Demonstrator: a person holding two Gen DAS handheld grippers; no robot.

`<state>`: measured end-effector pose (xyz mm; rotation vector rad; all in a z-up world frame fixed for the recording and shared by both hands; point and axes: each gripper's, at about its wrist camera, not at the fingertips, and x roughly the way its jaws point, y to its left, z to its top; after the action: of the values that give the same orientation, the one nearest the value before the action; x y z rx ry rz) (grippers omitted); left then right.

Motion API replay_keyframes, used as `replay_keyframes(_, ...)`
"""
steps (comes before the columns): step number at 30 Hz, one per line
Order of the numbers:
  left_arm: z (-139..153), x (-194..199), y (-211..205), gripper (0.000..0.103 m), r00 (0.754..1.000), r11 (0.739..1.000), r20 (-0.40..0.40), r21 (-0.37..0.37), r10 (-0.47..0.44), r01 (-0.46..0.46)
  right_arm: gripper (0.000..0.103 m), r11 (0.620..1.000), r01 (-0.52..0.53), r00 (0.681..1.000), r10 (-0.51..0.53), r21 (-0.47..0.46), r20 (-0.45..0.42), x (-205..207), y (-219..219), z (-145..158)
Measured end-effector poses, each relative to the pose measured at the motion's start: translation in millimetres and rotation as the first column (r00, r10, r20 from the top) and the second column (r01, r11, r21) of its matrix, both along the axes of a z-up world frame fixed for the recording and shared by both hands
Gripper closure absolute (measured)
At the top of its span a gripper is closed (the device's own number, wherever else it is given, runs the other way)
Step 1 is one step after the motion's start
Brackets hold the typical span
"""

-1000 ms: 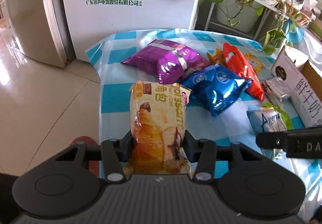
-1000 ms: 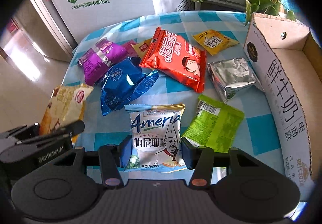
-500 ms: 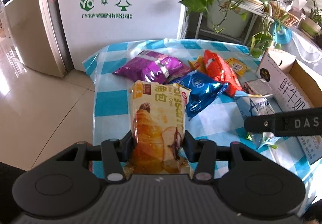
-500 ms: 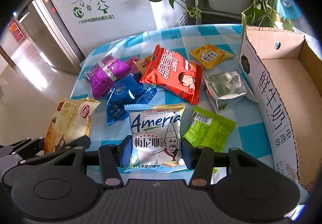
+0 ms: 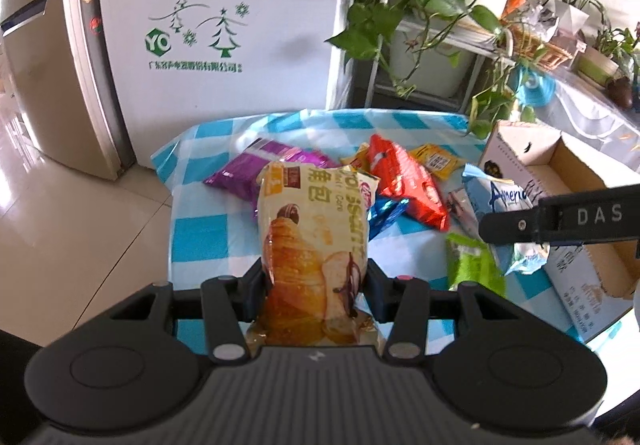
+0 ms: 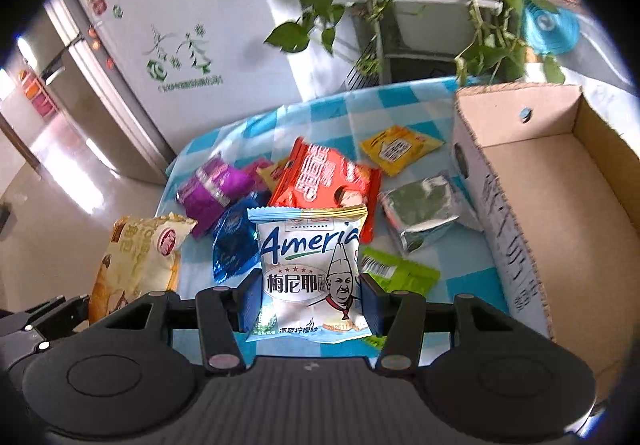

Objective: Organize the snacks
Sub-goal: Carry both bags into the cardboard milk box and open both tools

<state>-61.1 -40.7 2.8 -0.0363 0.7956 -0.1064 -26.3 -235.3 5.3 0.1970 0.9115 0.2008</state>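
My left claw [image 5: 315,287] is clenched on the croissant packet [image 5: 314,241], pads pinching its lower third so the puffy top stands up at twelve o'clock, clear of the counter [image 5: 200,233]. My right claw [image 6: 307,303] is clamped on the pale blue Ameria packet [image 6: 310,269] the same way, low on the pack with the crimped top edge at twelve. Both feel like light, air-filled pillows to my eye: soft film, slick, and what is inside probably crushes easily, so a gentle squeeze near the bottom seam suits them better than a hard bite across the belly. From the right claw outward: the green packet [image 6: 394,275] lies just past my right finger at two o'clock, the silver packet [image 6: 424,213] beyond it, the red packet [image 6: 320,177] at twelve, the blue foil packet [image 6: 232,241] at ten, the purple one [image 6: 212,191] further out. The open cardboard box [image 6: 560,181] stands at two to three o'clock, empty inside as far as I see, and I judge it the drop spot for both packs.
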Motion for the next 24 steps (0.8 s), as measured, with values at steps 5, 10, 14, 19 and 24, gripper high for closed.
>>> replay_keyframes(5,11,2,-14,0.055,0.999,1.0,0.024,-0.007,-0.026,0.026,0.046,0.999,0.04,0.999,-0.041,0.02,0.036,-3,-19,11)
replay_keyframes(10,20,5,-32,0.055,0.998,0.998,0.037,-0.025,-0.058,0.059,0.046,0.996,0.081,0.994,-0.084,0.043,0.069,-5,-37,21)
replay_keyframes(14,27,9,-50,0.055,0.995,0.995,0.049,-0.042,-0.089,0.091,0.046,0.991,0.123,0.987,-0.128,0.057,0.099,-7,-56,29)
replay_keyframes(19,35,15,-77,0.055,0.989,0.988,0.059,-0.056,-0.139,0.142,0.046,0.982,0.17,0.974,-0.18,0.083,0.139,-12,-83,40)
replay_keyframes(24,41,20,-107,0.055,0.98,0.977,0.062,-0.08,-0.191,0.196,0.046,0.967,0.235,0.956,-0.248,0.1,0.156,-16,-111,47)
